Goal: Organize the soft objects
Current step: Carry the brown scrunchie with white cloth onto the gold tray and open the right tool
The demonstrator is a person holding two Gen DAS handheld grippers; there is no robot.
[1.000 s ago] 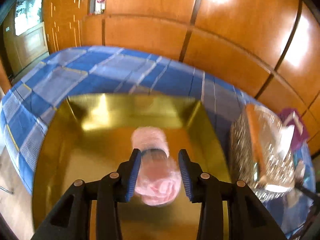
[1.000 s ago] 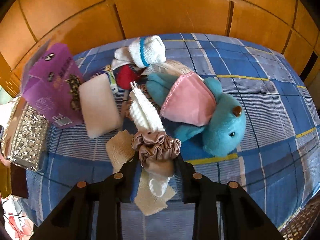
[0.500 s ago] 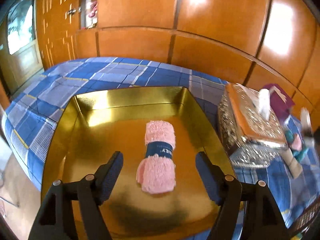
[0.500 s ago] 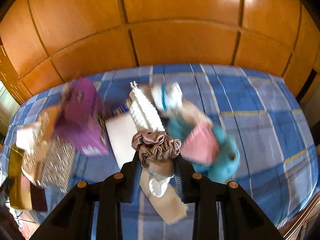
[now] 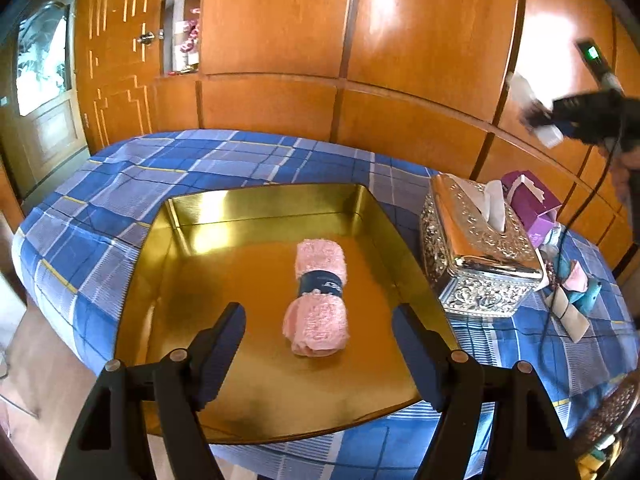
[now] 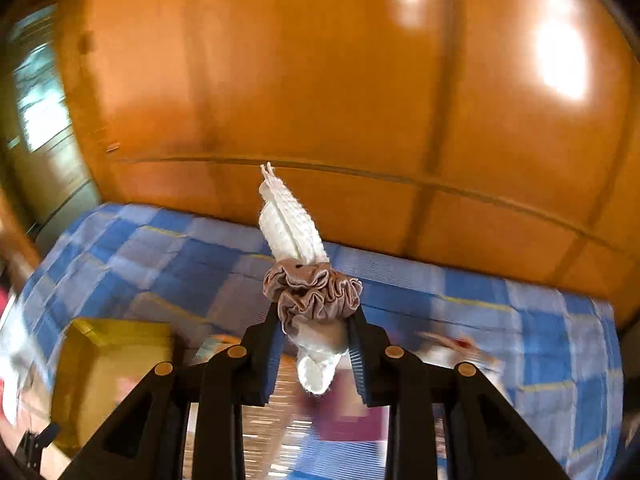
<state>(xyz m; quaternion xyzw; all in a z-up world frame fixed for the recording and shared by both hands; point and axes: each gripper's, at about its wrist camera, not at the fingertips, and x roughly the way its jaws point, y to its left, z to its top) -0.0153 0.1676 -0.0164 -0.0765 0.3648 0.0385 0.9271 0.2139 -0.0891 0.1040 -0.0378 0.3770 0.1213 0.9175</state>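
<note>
Left tongs [image 5: 318,344] spread wide, backed off pink towel [image 5: 319,298] in gold tray [image 5: 192,216]; right tongs [image 6: 316,344] clamping rolled cloth [image 6: 298,236], lifted higher.

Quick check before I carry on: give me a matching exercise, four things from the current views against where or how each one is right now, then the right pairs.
Things:
1. pink rolled towel
2. white cloth with brown scrunchie
3. left gripper
4. silver tissue box

States:
A. clamped in the right gripper, lifted above the bed
B. standing on the blue plaid cover beside the tray
C. lying in the gold tray
D. open, holding nothing

Pairs: 1-C, 2-A, 3-D, 4-B
</note>
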